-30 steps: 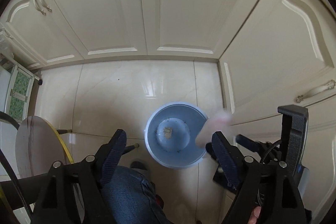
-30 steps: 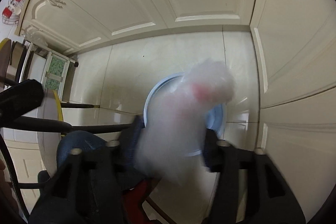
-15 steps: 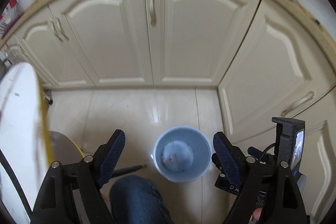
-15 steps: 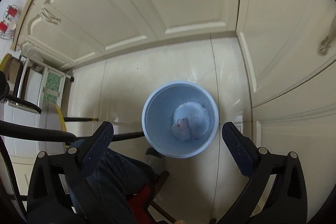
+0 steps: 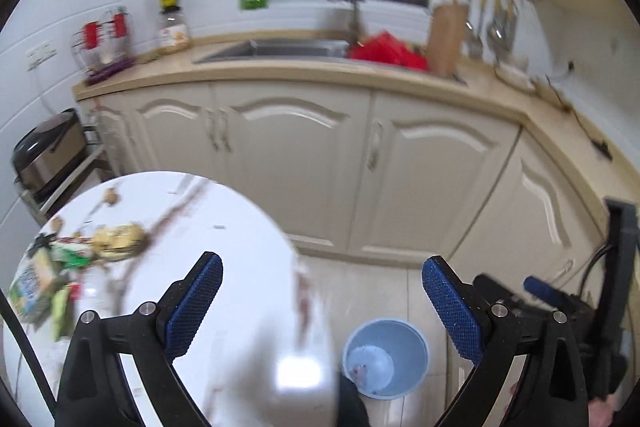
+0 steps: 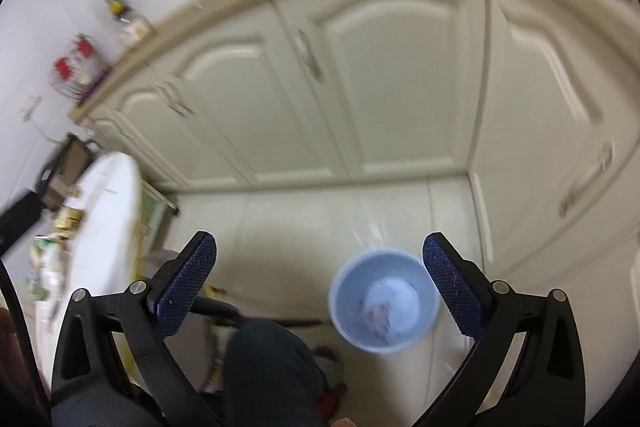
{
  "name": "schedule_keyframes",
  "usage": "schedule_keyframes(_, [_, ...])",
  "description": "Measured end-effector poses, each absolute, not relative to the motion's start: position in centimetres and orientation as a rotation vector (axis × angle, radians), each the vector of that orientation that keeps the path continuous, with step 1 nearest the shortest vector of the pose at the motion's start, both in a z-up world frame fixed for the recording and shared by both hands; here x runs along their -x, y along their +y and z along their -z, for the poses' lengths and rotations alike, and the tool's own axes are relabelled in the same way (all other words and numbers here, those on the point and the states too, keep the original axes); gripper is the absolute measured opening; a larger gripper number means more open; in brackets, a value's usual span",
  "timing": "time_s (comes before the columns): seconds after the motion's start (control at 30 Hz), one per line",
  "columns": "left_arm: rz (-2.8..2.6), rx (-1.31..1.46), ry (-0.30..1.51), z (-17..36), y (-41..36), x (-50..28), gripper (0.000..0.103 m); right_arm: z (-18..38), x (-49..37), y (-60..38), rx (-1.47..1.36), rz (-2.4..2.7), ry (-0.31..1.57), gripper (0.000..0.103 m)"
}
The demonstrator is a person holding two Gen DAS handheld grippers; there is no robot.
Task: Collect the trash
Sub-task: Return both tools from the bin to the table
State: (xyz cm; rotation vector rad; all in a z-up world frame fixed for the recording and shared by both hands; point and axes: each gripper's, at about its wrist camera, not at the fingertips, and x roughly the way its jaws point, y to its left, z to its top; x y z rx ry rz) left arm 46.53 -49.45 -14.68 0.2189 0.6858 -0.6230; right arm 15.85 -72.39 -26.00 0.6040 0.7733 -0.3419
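So the trash that's left is that messy heap of wrappers (image 5: 60, 267) on the far left side of the round white tabletop (image 5: 224, 211): crinkled packets in green, yellow and white, plus what looks like a clear plastic bit and a couple of small brownish scraps further back. It's all blurry, so I can't tell exactly how many pieces there are or whether they overlap.

The pale blue bin (image 5: 386, 357) sits on the tiled floor just right of the tabletop edge, in front of the cream cabinets, with a whitish wad (image 6: 382, 309) already lying at the bottom.

Both my grippers are empty. The left gripper (image 5: 322, 297) has just been opening, its pads spread wide with nothing between them. The right gripper (image 6: 320, 277) opened too and hangs wide apart above the bin, nothing in it either.

My plan for doing this bit well: swing left over the tabletop and pick one wrapper at the edge of the heap instead of stabbing the middle. Thin packets will probably slide or crumple, so I'd come down flat, pinch a raised fold, and check it's really caught before carrying it to the bin.
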Motion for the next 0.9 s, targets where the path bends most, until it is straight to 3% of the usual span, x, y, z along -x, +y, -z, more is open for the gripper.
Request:
schedule_keyframes(0.27, [0.473,-0.12,0.631,10.5,-35.5,-42.4,0.099,17.0,-18.9,-62.9,-0.474,0.186,0.631,0.103])
schedule_keyframes(0.5, [0.303,-0.075,0.548,7.1,-21.5,-31.1,0.099,12.5,-21.0,-54.7,-0.374,0.069,0.57,0.103])
schedule_keyframes(0.9, [0.081,-0.013,0.46,6.9,-13.1,-24.0,0.1,7.1,-22.5,-43.4,-0.238,-0.101,0.483,0.103])
